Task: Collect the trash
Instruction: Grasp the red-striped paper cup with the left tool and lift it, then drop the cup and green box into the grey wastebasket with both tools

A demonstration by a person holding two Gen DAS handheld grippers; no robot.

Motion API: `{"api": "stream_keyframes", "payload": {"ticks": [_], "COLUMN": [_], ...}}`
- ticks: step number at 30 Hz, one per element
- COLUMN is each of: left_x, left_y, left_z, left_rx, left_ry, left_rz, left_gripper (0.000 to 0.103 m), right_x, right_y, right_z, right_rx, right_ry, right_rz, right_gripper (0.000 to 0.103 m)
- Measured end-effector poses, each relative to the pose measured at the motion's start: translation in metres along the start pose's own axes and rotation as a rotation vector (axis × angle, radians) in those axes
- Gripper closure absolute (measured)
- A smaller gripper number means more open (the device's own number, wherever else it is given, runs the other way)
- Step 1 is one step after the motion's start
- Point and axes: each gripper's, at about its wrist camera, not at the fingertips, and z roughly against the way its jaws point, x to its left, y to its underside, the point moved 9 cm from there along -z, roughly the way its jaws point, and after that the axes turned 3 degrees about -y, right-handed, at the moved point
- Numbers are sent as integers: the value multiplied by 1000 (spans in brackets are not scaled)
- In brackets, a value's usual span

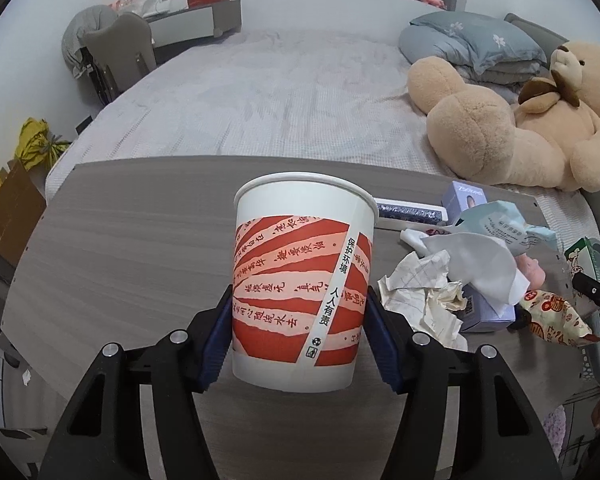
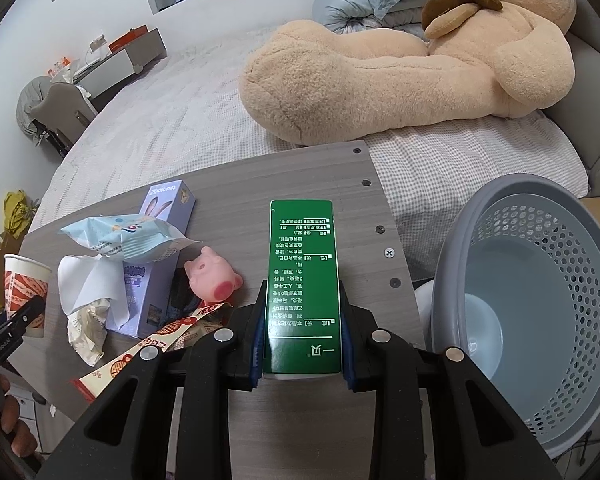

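Trash mostly remains on our grey wooden table (image 2: 236, 184): crumpled paper (image 1: 424, 300), wrappers, boxes. Our left gripper (image 1: 296, 336) clamps the red-and-white paper cup (image 1: 300, 280), the right gripper (image 2: 302, 344) the green carton (image 2: 302, 280); the grey perforated basket (image 2: 540, 264) looks nearly empty.

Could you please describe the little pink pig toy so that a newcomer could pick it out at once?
Start at the grey wooden table at the foot of the bed, and find the litter pile at its middle. The pink pig toy lies at the pile's right edge, beside the lilac box. It alone is rounded, glossy and pink.
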Motion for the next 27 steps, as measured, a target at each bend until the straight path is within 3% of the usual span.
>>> {"api": "stream_keyframes", "payload": {"ticks": [8,18,27], "left_x": [-44,-192,-331], "left_y": [-24,-26,1], "left_z": [49,96,102], "left_rx": [-98,-165,-118], "left_ry": [65,274,441], "left_rz": [-45,-230,-392], "left_gripper": [44,44,44], "right_x": [-20,-106,-204], "right_y": [-4,7,35], "right_z": [33,79,107], "right_rx": [-54,-103,-116], "right_ry": [-7,58,150], "right_rz": [-24,-126,-234], "right_gripper": [74,74,74]}}
